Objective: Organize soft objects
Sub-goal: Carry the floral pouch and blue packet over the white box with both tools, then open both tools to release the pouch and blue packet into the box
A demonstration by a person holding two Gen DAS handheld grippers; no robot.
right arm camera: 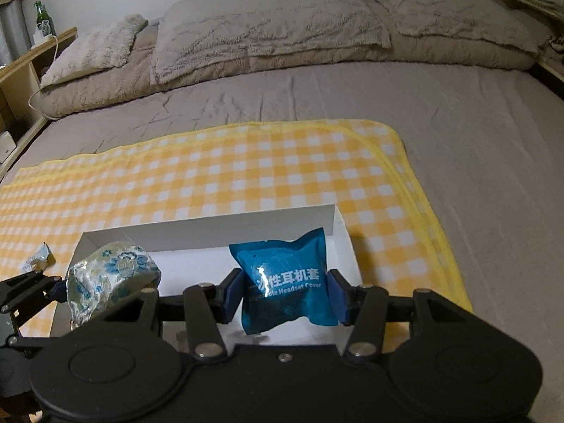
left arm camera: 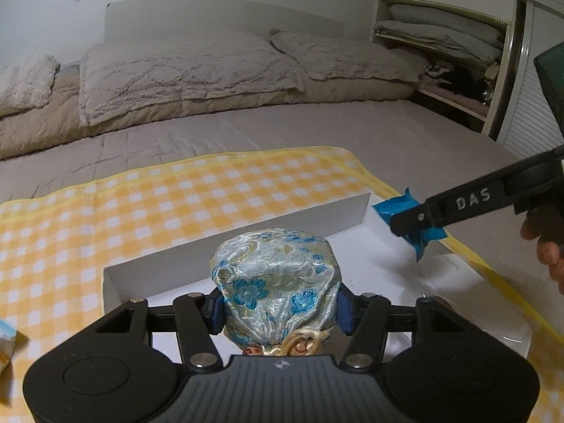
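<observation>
Landmark: white box (right arm camera: pixel 338 225) on checked blanket (right arm camera: pixel 211 176).
Left gripper (left arm camera: pixel 278 312): my jaws pinch brocade pouch (left arm camera: pixel 275 282), above box's left end.
Right gripper (right arm camera: pixel 285 294): my jaws pinch blue packet (right arm camera: pixel 282 282), above box's right half.
Advice: lower both inside the walls, side by side, then let go.

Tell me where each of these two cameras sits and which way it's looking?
Left wrist view: sits on the left gripper, looking forward and down along its fingers, shut on a brocade drawstring pouch over the white box; the right gripper and part of a hand show at right.
Right wrist view: sits on the right gripper, facing likewise, its fingers shut on a blue headset-cover packet; the left gripper shows at left.
Shared: pouch, packet, box, yellow checked blanket, bed with pillows.
</observation>
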